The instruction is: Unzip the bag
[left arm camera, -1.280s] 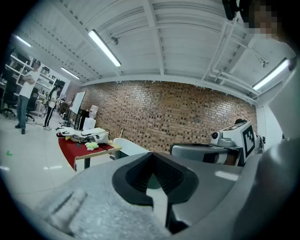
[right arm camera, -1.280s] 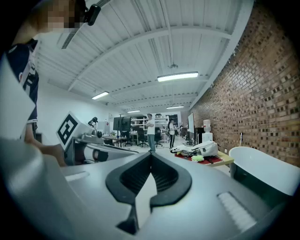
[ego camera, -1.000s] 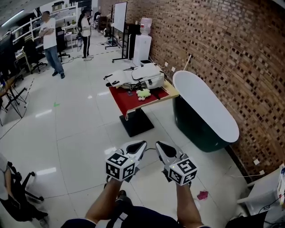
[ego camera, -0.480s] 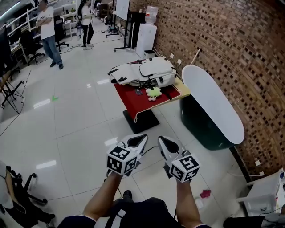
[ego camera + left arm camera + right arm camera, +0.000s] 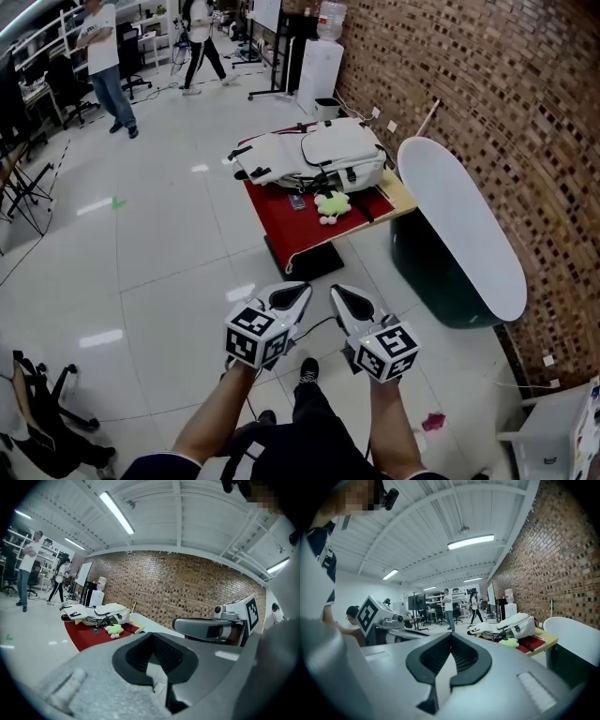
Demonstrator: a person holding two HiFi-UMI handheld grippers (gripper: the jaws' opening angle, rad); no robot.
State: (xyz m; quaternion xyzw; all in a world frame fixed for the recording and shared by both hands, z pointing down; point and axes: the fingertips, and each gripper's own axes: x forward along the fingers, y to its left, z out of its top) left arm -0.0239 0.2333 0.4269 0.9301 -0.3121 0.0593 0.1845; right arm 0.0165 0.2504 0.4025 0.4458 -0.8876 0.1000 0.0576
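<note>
Both grippers are shut with nothing between the jaws: the left gripper (image 5: 292,296) and right gripper (image 5: 343,300) are held side by side at waist height, tips pointing forward.

Count: one white bag (image 5: 326,152), one green plush toy (image 5: 330,204), one small dark flat item (image 5: 296,201), one table (image 5: 398,199) with a red cover, and two people (image 5: 105,58) standing far ahead and to the left.

The bag lies well ahead of both grippers on the table's far half. It reaches the far edge and overhangs the left one. Its long axis runs crosswise to the way the grippers point, with the bulky body to the right and the flatter part trailing left. The toy sits on the grippers' side of it, just beside it.

Open tiled floor (image 5: 169,281) separates the grippers from the table and spreads wide to the left. To the right, a dark tub with a white top (image 5: 464,230) and a brick wall (image 5: 506,103) close in.
</note>
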